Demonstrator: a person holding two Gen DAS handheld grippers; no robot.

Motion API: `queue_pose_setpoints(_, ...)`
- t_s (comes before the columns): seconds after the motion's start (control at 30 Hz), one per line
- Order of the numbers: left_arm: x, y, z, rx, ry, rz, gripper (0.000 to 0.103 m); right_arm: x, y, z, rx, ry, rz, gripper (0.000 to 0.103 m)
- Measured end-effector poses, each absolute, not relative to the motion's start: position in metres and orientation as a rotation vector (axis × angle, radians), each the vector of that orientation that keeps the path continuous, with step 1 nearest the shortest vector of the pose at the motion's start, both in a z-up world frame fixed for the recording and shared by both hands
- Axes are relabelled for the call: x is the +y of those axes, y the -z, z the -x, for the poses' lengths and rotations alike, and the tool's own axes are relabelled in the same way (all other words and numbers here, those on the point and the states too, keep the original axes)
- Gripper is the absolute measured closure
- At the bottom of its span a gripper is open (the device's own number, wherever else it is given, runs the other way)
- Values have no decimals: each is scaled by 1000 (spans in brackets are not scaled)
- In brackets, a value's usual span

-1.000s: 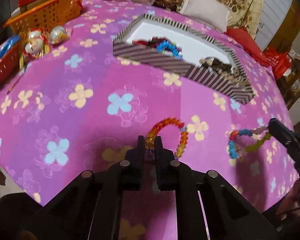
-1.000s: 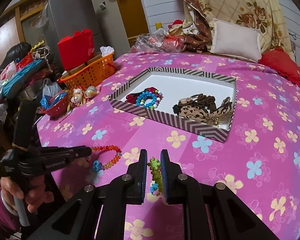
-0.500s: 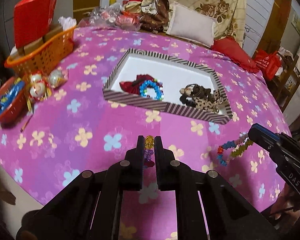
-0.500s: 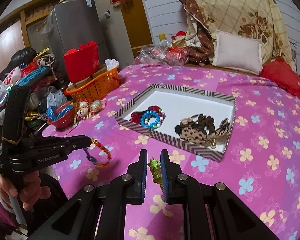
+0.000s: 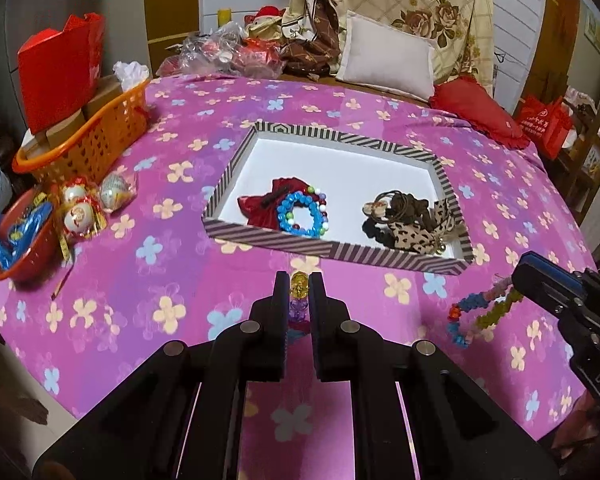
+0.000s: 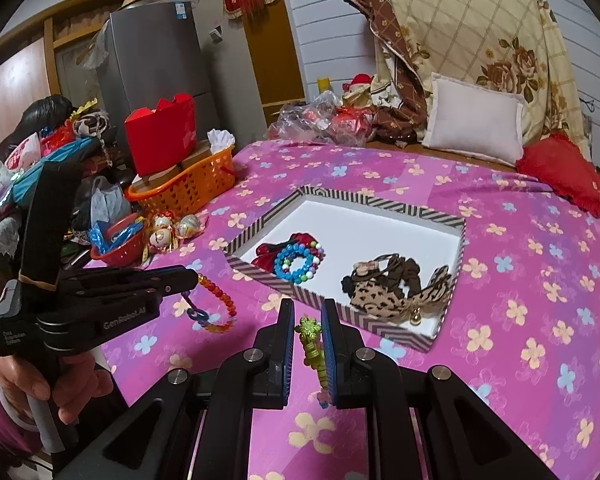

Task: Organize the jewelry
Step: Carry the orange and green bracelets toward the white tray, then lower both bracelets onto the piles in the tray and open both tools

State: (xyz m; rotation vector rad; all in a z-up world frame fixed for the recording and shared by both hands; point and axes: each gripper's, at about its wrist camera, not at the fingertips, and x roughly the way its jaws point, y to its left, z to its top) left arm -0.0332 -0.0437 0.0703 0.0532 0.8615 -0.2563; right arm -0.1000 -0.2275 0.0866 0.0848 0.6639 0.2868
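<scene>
I hold left gripper jaws clamped on orange bead bracelet, loop hanging down | right gripper jaws clamped on green-blue bead bracelet, loop hanging down

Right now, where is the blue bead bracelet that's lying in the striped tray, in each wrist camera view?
Left wrist view: the blue bracelet lies just above picture centre, in the tray's near left corner, overlapping a red cloth piece.
Right wrist view: the same bracelet sits at picture centre, again in the tray's near left corner.
Shared landmark: the orange basket, left of the tray in both views.
</scene>
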Motion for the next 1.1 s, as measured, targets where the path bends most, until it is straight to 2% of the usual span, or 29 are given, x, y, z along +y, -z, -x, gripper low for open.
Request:
queue_pose_setpoints(0.63, -67, -91, -29, 829, 226, -99, 95, -243, -97, 41, 678, -267, -68, 90)
queue_pose_setpoints(1.1, -88, -76, -87, 848, 190, -104, 95, -239, -94, -26, 692, -272, -72, 90)
